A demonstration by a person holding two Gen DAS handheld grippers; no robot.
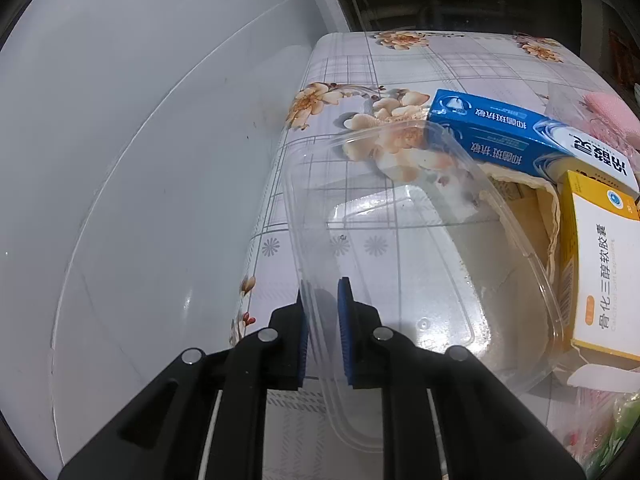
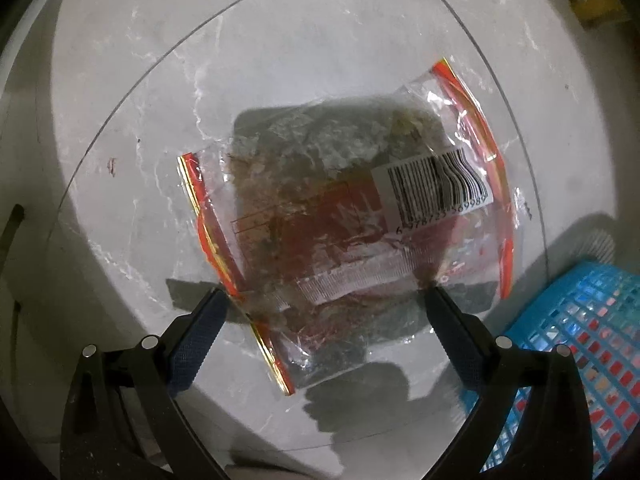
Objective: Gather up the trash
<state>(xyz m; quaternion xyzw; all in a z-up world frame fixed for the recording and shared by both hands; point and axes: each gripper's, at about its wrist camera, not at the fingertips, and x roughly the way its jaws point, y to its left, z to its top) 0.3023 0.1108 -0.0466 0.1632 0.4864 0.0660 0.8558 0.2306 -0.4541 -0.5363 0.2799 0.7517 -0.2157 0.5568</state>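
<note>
Through my left wrist camera, my left fingers (image 1: 323, 332) are clamped on the near rim of a clear plastic container (image 1: 404, 240), one blue pad on each side of its thin wall. The container sits tilted over the near corner of the table (image 1: 352, 64), which wears a flowered, checked cloth. Its far edge lies against a blue box (image 1: 516, 140) with white lettering. To the right of the container a yellow and white box (image 1: 600, 268) stands just beside it, and between the two boxes a torn piece of brown cardboard or paper (image 1: 528, 216) shows through the clear plastic. A pink thing (image 1: 608, 116) lies behind the blue box, too blurred to name. To the left of the table the pale tiled floor (image 1: 140, 160) fills the view.

Through my right wrist camera, my right fingers (image 2: 326, 320) stand wide apart and point steeply down at the grey floor (image 2: 160, 60). A crumpled clear wrapper (image 2: 344, 208) with red and gold edges and a barcode label lies flat on the floor, its lower part between my two fingertips. The pads do not press on it; whether the tips touch it I cannot tell. A blue mesh basket (image 2: 580, 320) stands at the lower right, near the wrapper but apart from it, with red and pale bits visible through its holes.
</note>
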